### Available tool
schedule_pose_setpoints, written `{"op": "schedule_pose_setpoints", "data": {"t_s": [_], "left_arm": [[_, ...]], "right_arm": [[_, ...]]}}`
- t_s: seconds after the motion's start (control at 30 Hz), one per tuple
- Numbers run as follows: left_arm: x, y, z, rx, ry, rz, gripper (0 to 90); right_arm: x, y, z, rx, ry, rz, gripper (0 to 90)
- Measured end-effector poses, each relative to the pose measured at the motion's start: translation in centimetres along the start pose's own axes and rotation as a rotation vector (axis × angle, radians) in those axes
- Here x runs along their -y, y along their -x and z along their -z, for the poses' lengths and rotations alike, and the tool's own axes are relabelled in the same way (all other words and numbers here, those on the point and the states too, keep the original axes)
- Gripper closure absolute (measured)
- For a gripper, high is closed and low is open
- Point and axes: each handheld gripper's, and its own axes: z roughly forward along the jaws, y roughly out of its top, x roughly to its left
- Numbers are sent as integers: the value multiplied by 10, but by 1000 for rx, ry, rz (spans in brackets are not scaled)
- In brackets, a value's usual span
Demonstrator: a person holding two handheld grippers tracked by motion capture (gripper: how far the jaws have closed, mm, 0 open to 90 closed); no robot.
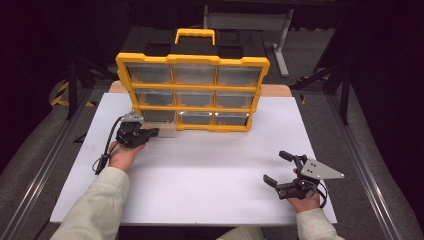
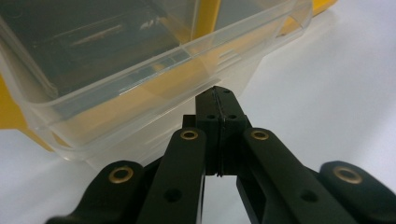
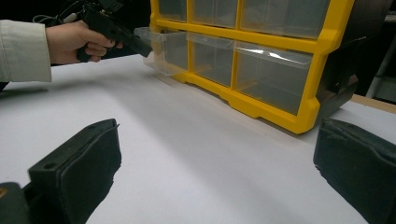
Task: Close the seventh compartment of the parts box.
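- Your left gripper [image 2: 218,100] has its jaws pressed together, pinching the front lip of the clear drawer [image 2: 140,88] at centre frame in its own view; in the high view it sits at left of centre [image 1: 150,133].
- That drawer [image 3: 163,49] is the bottom-left one of the yellow organizer [image 1: 192,90], pulled partway out and overhanging the white table [image 1: 200,170].
- Your right gripper [image 1: 277,167], lower right of the high view, is spread wide with nothing between the jaws, well apart from the organizer.
- Risk: the pinch is on a thin, slick lip, so a pull at an angle could slip it off.
- Risk: nothing braces the organizer; a jammed drawer could drag or tip the whole unit.
- Risk: pull too far and the drawer leaves its slot and drops.
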Motion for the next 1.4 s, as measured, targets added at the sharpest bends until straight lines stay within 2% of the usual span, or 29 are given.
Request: {"op": "schedule_pose_setpoints", "data": {"t_s": [0.27, 0.37, 0.47, 0.67, 0.8, 1.0, 1.2, 1.4], "left_arm": [[-7, -5, -4, -12, 6, 11, 894], [-9, -8, -5, -28, 10, 9, 894], [-10, -10, -7, -39, 24, 20, 894], [-9, -13, -10, -32, 52, 51, 894], [-8, -14, -14, -47, 79, 77, 894], [-9, -14, -20, -99, 119, 106, 894], [-9, -12, -23, -136, 125, 149, 893], [-10, -13, -23, -168, 140, 174, 894]], "right_arm": [[1, 1, -1, -2, -5, -3, 13], [1, 1, -1, -3, -6, -3, 13], [1, 1, -1, -5, -5, -5, 13], [1, 1, -1, -12, -5, -6, 15], [1, 2, -2, -13, -6, -8, 16], [2, 2, -2, -15, -7, -8, 16], [2, 2, -2, -15, -5, -9, 17], [2, 2, -2, -15, -4, -8, 17]]}}
